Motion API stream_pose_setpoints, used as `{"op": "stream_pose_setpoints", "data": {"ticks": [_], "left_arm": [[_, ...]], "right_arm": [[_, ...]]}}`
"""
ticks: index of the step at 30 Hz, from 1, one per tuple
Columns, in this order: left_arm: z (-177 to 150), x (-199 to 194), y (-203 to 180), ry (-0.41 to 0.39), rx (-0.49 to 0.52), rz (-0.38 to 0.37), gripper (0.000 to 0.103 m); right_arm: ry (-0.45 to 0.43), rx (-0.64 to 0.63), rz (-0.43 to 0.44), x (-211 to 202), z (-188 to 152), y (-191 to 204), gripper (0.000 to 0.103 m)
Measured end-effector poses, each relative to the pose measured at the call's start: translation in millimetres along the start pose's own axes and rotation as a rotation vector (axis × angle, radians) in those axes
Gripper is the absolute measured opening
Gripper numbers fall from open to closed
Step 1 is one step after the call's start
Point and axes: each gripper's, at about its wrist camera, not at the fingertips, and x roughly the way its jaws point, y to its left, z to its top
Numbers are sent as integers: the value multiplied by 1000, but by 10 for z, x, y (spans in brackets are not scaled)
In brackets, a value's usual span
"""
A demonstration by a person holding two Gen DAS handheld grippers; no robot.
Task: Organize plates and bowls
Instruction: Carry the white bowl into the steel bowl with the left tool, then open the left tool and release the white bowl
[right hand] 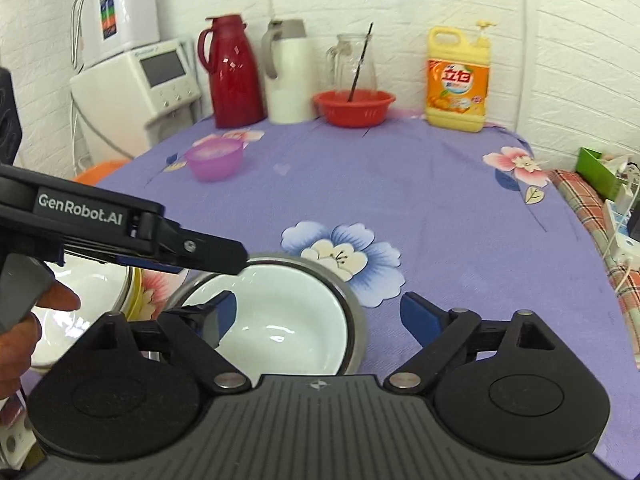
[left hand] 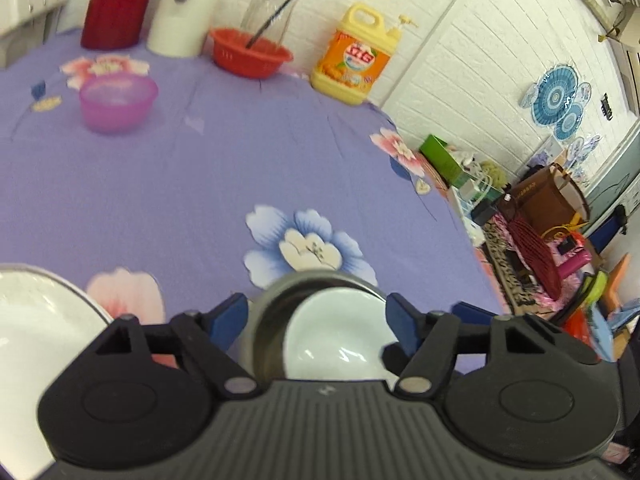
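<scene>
A white bowl (right hand: 280,320) sits nested inside a steel bowl (right hand: 354,308) on the purple flowered cloth, close in front of both grippers. My left gripper (left hand: 316,314) is open, its blue pads either side of the nested bowls (left hand: 336,332) without pressing on them. Seen from the right wrist, the left gripper (right hand: 236,258) reaches in from the left, its tip over the steel bowl's far-left rim. My right gripper (right hand: 320,314) is open, one finger over the white bowl, the other right of the steel rim. Left of the bowls, a second white dish (right hand: 92,280) lies in a yellow-rimmed one. A purple bowl (right hand: 216,158) stands farther back.
Along the back wall stand a red thermos (right hand: 232,72), a white kettle (right hand: 286,76), a red basket (right hand: 354,106) in front of a glass jug, and a yellow detergent bottle (right hand: 458,80). The table's right edge (left hand: 460,216) drops to cluttered boxes. A person's hand (right hand: 24,320) holds the left gripper.
</scene>
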Motion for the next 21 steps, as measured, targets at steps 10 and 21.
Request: {"op": "stream_pose_setpoints", "data": {"ticks": [10,21], "left_arm": [[191,-84,219,-43,24,58,71],[514,-160,743,-90,-11,109,73]], "right_arm": [[46,40,67,305,140,20,103],[104,-17,98,676,505,274,103]]}}
